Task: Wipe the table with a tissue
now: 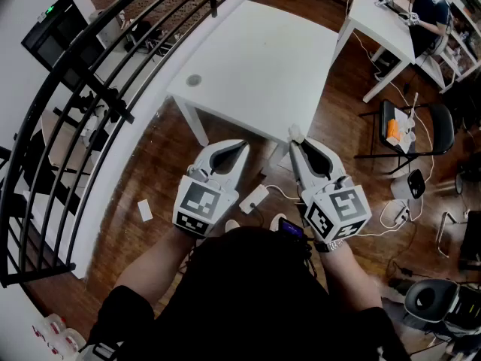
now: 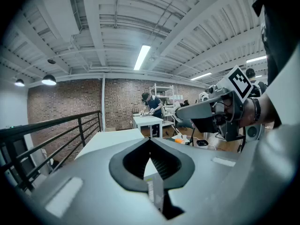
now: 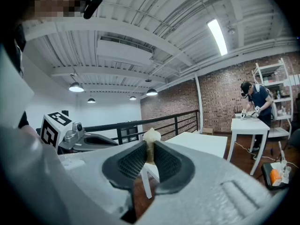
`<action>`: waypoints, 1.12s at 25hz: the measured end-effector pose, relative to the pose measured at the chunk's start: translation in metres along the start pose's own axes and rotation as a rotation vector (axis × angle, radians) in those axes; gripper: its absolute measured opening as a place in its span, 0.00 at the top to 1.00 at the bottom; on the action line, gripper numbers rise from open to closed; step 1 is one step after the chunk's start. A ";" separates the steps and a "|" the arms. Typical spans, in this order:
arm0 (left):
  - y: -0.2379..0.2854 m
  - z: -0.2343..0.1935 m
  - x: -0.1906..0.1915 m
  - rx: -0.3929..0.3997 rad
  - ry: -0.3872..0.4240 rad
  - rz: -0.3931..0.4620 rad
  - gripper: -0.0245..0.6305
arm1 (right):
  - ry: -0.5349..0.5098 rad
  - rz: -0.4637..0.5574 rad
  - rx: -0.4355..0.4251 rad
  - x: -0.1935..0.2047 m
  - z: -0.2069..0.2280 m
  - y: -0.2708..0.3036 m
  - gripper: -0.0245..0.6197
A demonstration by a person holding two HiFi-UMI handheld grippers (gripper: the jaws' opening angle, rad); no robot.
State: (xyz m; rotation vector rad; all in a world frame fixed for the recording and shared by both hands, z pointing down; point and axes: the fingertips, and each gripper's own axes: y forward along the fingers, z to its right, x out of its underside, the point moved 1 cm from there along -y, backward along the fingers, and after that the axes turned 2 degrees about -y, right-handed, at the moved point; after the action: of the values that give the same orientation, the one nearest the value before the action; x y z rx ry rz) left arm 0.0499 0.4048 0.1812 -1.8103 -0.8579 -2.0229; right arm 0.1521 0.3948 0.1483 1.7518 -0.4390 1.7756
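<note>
The white table [image 1: 255, 66] stands just ahead of me, its near corner beyond both grippers. My right gripper [image 1: 294, 143] is shut on a small crumpled white tissue [image 1: 295, 133], which pokes up past the jaw tips as a pale wad [image 3: 151, 137] in the right gripper view. My left gripper [image 1: 242, 147] is held beside it, shut with nothing between its jaws, which meet at the tip [image 2: 150, 140]. Both grippers hover over the wooden floor short of the table's near edge. The tabletop [image 2: 112, 139] shows beyond the left jaws.
A black railing [image 1: 68, 126] runs along the left. A small round disc [image 1: 194, 80] lies on the table's left corner. Cables and a power strip [image 1: 254, 199] lie on the floor. A folding chair [image 1: 409, 130] and a second white table [image 1: 379, 21] with a person stand at right.
</note>
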 end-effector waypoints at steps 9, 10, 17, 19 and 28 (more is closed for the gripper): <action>0.029 -0.002 -0.003 -0.007 0.010 -0.014 0.94 | 0.018 -0.007 0.004 0.006 0.034 0.005 0.90; 0.034 -0.002 -0.003 -0.009 0.011 -0.018 0.94 | 0.022 -0.008 0.002 0.006 0.039 0.006 0.90; 0.075 0.004 -0.012 -0.041 0.012 -0.034 0.94 | 0.032 -0.007 -0.035 0.004 0.081 0.013 0.90; 0.089 0.008 -0.015 -0.055 0.014 -0.037 0.94 | 0.032 -0.003 -0.051 0.003 0.095 0.013 0.90; 0.125 0.002 -0.025 -0.123 0.018 -0.047 0.94 | 0.030 0.002 -0.108 -0.003 0.135 0.029 0.90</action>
State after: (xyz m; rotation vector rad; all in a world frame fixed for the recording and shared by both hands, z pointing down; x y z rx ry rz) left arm 0.1276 0.3045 0.1864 -1.8496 -0.7946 -2.1616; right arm 0.2400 0.2884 0.1604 1.6495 -0.5148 1.7442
